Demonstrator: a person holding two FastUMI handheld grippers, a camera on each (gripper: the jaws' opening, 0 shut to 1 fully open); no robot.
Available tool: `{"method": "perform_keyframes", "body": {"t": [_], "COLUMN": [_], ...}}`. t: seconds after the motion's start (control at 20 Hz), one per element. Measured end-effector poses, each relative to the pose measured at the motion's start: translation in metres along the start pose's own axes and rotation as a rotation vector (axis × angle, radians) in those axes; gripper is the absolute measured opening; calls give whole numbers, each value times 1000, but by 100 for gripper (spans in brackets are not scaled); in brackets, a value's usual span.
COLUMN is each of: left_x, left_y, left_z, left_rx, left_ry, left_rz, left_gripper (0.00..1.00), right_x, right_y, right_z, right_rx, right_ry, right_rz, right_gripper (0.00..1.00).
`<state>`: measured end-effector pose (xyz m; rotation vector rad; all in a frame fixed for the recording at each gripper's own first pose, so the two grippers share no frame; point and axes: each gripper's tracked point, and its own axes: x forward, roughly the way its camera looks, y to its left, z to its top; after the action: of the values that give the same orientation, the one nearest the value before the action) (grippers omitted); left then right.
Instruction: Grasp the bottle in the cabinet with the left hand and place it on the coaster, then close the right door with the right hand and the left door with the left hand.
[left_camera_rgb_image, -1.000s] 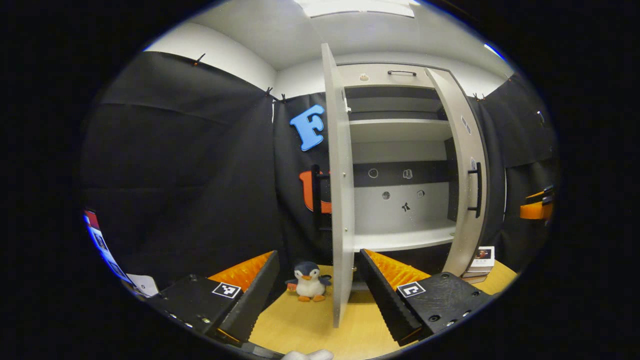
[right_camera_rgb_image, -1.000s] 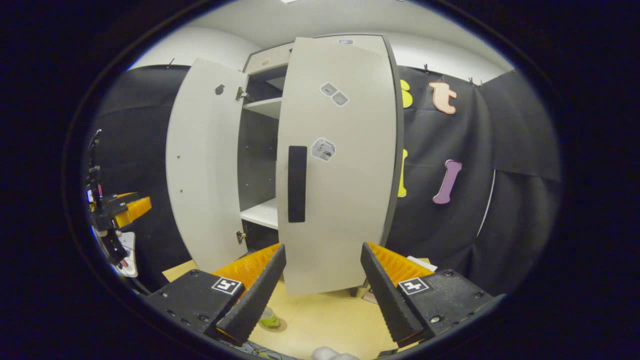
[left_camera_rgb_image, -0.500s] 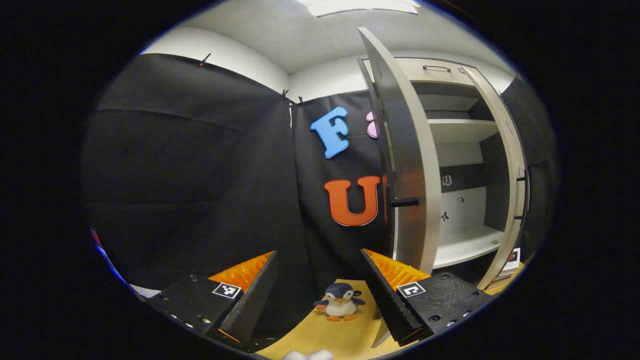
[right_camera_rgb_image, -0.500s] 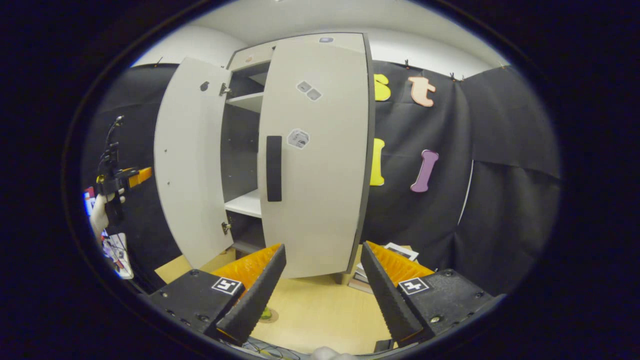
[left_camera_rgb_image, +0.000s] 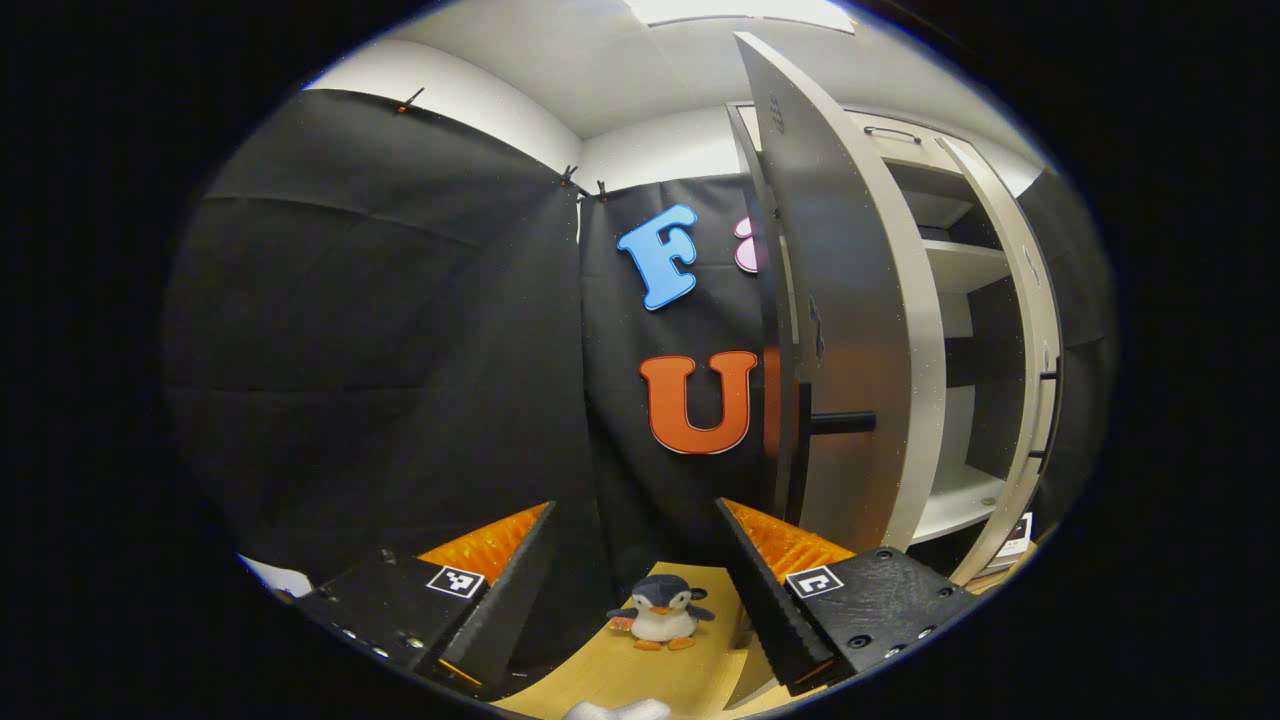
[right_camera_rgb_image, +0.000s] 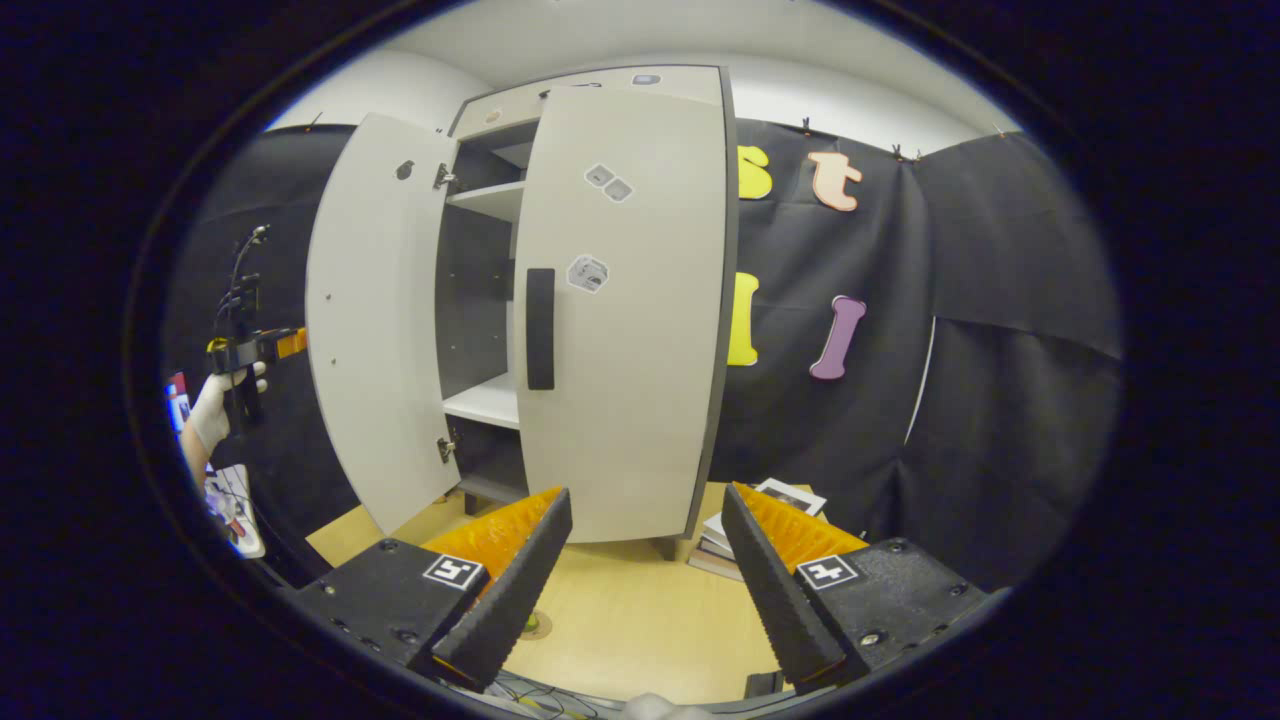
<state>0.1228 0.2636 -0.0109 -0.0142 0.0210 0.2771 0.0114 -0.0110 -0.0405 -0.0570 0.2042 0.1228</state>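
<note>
Wooden tabletop, penguin toy, stacked books

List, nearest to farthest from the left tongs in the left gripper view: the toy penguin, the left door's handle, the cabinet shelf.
1. Toy penguin, on the tabletop between the left tongs.
2. Left door handle, up right.
3. Cabinet shelf, inside, far right.
</note>
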Motion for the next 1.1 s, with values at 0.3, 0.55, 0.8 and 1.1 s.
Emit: {"method": "perform_keyframes", "body": {"t": [0.3, 0.55, 0.8, 1.1], "left_x": [-9, -19, -27, -22], "left_y": [-16, -41, -82, -134], "left_z": [3, 5, 8, 8], "left_rx": [-2, 3, 0, -8], "left_ry": [-14, -11, -14, 2], "left_rz": [-14, -60, -137, -257], "left_gripper": [92, 93, 93, 93], "right_x": [-1, -5, -7, -12], "right_y": [0, -3, -9, -15], "right_z": [0, -3, -3, 0], "right_rx": [10, 21, 27, 26], "right_ry": [-9, -11, -14, -20], "right_rz": [12, 15, 12, -2], "right_gripper": [100, 99, 99, 99]}}
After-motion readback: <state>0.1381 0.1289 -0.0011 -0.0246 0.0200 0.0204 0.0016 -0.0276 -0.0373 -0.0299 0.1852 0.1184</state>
